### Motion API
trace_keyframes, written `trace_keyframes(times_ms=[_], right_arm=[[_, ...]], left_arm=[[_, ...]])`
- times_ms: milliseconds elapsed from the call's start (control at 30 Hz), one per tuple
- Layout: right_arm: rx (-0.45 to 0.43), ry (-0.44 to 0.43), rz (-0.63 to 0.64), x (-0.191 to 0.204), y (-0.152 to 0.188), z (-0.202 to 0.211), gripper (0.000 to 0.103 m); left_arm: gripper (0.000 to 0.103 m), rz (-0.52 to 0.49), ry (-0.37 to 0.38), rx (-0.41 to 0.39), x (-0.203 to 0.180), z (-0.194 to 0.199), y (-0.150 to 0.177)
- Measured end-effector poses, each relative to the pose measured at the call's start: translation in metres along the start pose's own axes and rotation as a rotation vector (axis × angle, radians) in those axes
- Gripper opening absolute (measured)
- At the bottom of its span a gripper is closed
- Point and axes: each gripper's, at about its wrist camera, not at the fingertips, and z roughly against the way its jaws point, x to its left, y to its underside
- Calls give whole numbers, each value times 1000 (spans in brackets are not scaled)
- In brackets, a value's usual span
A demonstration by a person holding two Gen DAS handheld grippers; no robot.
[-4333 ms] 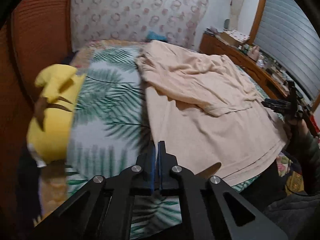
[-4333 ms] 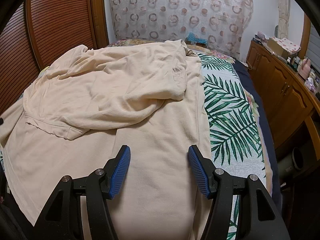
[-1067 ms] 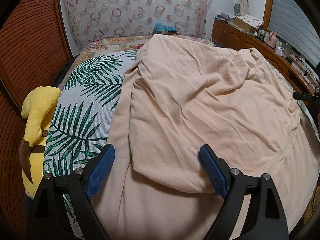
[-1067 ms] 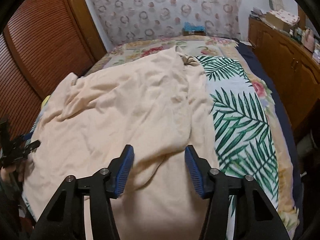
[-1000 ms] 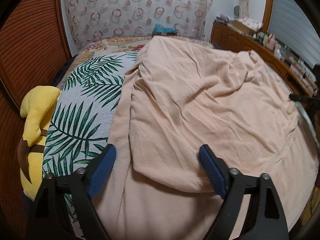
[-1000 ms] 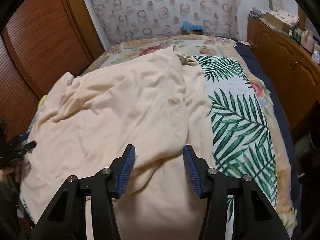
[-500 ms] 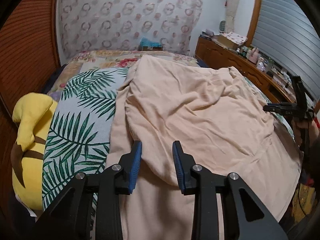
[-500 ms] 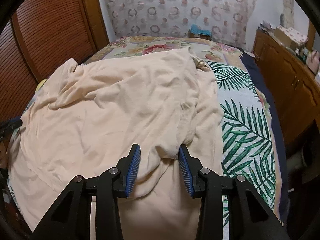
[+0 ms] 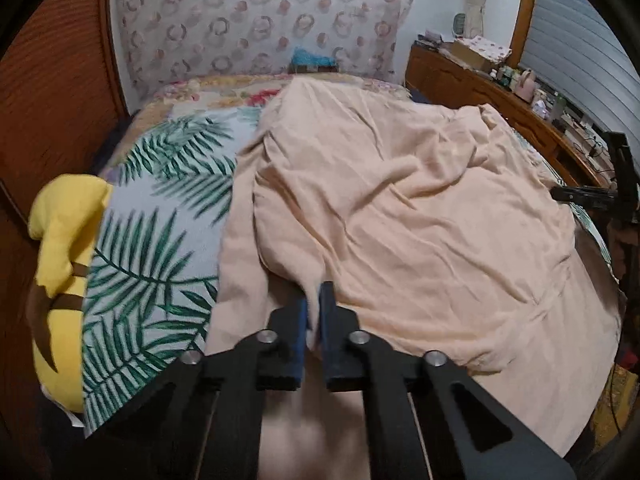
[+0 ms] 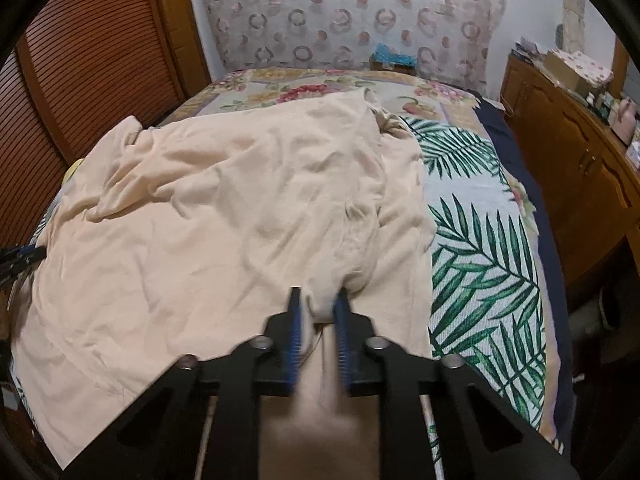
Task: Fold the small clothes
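- The peach garment [image 9: 420,208] lies spread over the bed [image 9: 160,216], its upper layer folded back over a lower one, with leaf-print cover showing on both sides.
- The left tongs [image 9: 314,308] are clamped on a pinch of that upper layer's near edge; the right tongs [image 10: 318,308] are clamped on a thicker bunch at the opposite near corner.
- The left pinch looks thin, so a sharp pull may let the cloth slide out and drop that side.
- The right bunch is crumpled, so it may take in the lower layer too and drag the whole garment instead of 1 layer.
- If the 2 hands lift unevenly, the fold line skews and the existing wrinkles get pressed in.
- The yellow plush toy [image 9: 64,248] sits at the bed's left edge; a wide swing could snag it.
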Motion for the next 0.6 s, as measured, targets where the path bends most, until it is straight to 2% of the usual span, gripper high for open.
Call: trace_keyframes(times_ms=[167,333,367,467,600], right_arm=[[-62,24,62,11,4,14,8],[-80,7,50,16,10,21,8],[-79,-4,47,16,11,21,10],[-56,-8,42,16,19,18,28],[-45,-20,63,21,29,19,34]], left_arm=[[4,-4,9,-65,-5,20,-6],[4,-18,5,-76,-10,26,-13],[4,-19,5,-75,-10,25,-13],[4,-21,-1,-66,-9,22,-13],[4,-16,-5,-51,-8,17,-9]])
